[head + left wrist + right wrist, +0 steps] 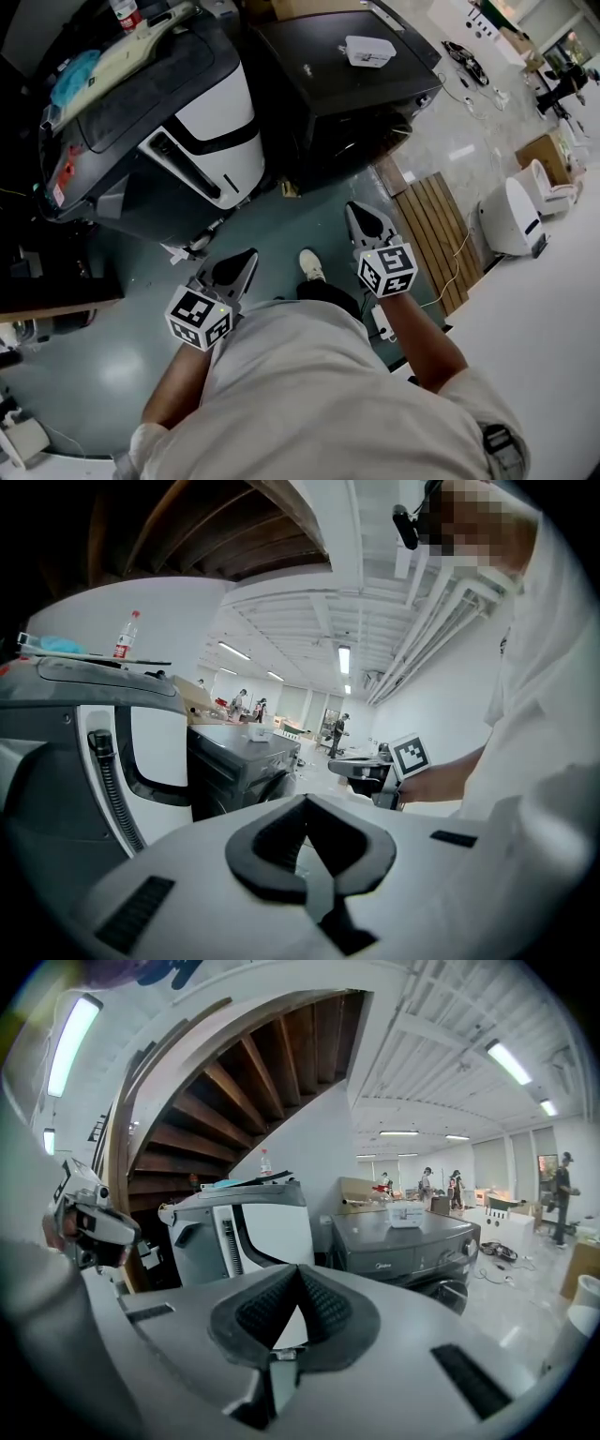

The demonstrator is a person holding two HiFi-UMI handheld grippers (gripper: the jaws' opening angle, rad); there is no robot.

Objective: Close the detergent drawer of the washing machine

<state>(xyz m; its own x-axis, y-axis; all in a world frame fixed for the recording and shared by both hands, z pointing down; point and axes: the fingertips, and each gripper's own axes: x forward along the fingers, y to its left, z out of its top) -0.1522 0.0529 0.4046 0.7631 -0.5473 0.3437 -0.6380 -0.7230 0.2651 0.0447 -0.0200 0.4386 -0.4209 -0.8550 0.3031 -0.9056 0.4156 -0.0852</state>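
The dark grey washing machine [347, 94] stands ahead of me, also seen in the left gripper view [239, 761] and the right gripper view [403, 1237]. Its front panel looks flush there, with no drawer sticking out. My left gripper [242, 262] and right gripper [361, 214] hover close to my body above the green floor, well short of the machine. Both pairs of jaws are shut with nothing between them: left gripper [305, 803], right gripper [298, 1269]. Each gripper shows in the other's view: right gripper [370, 772], left gripper [89, 1222].
A small white box [368, 50] lies on the washer's top. A large white-and-grey machine [202, 141] stands to the left, with a bottle [125, 14] on it. A wooden slatted pallet [436, 234] and a white appliance [511, 220] are at the right. My shoe [311, 265] is between the grippers.
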